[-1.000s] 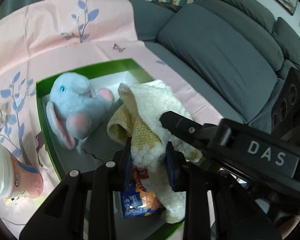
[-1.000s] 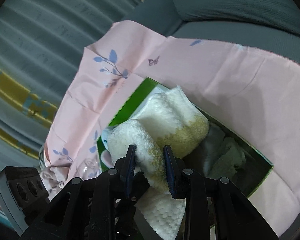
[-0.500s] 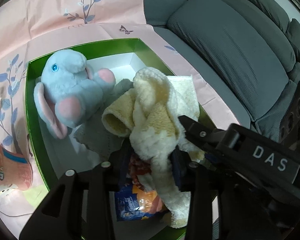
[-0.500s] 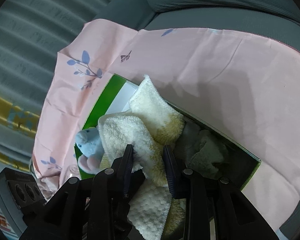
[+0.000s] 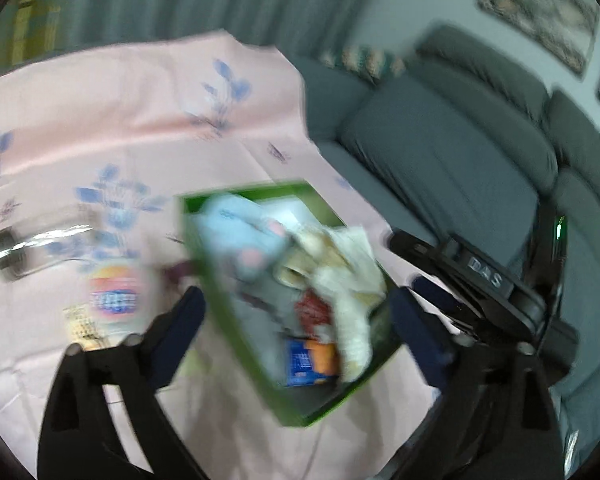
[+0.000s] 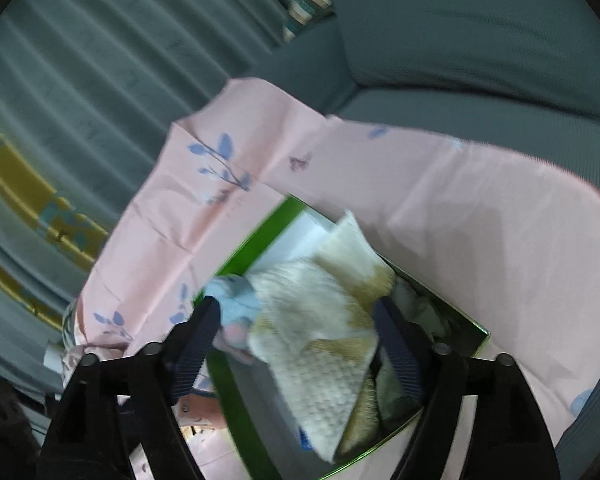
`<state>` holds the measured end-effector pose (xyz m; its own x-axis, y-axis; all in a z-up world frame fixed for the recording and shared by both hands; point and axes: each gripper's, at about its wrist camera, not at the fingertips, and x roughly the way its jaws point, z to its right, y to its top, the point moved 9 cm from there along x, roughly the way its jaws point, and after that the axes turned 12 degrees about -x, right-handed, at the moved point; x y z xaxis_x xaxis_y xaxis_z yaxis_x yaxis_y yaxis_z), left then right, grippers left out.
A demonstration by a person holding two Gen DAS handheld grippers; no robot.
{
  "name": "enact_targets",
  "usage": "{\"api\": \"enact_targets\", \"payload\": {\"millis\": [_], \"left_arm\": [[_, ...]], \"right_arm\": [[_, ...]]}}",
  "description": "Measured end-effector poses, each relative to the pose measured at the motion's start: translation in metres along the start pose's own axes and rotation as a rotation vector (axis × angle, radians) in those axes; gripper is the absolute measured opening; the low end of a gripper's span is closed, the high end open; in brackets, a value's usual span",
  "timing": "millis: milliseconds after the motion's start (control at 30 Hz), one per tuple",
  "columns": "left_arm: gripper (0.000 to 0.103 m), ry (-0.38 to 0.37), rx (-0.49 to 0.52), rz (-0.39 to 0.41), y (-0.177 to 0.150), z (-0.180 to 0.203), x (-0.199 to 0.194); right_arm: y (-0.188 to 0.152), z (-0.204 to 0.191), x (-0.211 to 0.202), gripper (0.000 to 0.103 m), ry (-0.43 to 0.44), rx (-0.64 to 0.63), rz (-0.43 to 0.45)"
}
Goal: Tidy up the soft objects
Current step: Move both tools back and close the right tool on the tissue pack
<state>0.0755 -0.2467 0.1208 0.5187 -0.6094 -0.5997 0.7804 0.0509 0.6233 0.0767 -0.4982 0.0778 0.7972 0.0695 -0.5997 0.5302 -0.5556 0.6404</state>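
A green box (image 5: 228, 320) sits on the pink cloth and holds a blue plush elephant (image 5: 236, 236), a cream towel (image 5: 348, 276) and a snack packet (image 5: 308, 360). My left gripper (image 5: 296, 304) hangs above the box, its jaws opening wide with no pad touching anything; this view is blurred. My right gripper (image 6: 296, 308) is also opening over the box (image 6: 256, 248). The cream towel (image 6: 320, 320) lies loose below it, beside the elephant (image 6: 236, 300) and a grey cloth (image 6: 420, 308). The right gripper's black housing (image 5: 488, 280) shows at the right.
A pink flowered tablecloth (image 5: 140, 120) covers the surface. Left of the box stand a pink labelled bottle (image 5: 116, 300) and a clear glass jar (image 5: 32, 248) on its side. A grey sofa (image 5: 440, 152) lies behind, and a grey curtain (image 6: 80, 60) hangs at the left.
Both grippers were shut on the cream towel and have opened wide and let it go. The towel now lies in the box. Both grippers have pulled up and back, the left one farther.
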Motion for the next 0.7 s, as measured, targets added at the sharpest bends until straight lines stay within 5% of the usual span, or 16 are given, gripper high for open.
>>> {"api": "enact_targets", "payload": {"millis": [200, 367, 600, 700], "left_arm": [[0.102, 0.215, -0.233, 0.138, 0.020, -0.117, -0.048], [0.101, 0.332, -0.389, 0.066, -0.011, -0.197, -0.026], [0.086, 0.256, -0.532, -0.042, -0.047, -0.225, 0.020], [0.072, 0.222, -0.555, -0.053, -0.047, -0.221, 0.034]], "right_arm": [[0.006, -0.026, -0.016, 0.088, 0.031, -0.060, 0.047], [0.008, -0.031, -0.023, 0.088, 0.020, -0.071, 0.062], [0.007, -0.029, -0.025, 0.088, 0.013, -0.068, 0.060], [0.007, -0.028, -0.025, 0.088, 0.011, -0.064, 0.058]]}}
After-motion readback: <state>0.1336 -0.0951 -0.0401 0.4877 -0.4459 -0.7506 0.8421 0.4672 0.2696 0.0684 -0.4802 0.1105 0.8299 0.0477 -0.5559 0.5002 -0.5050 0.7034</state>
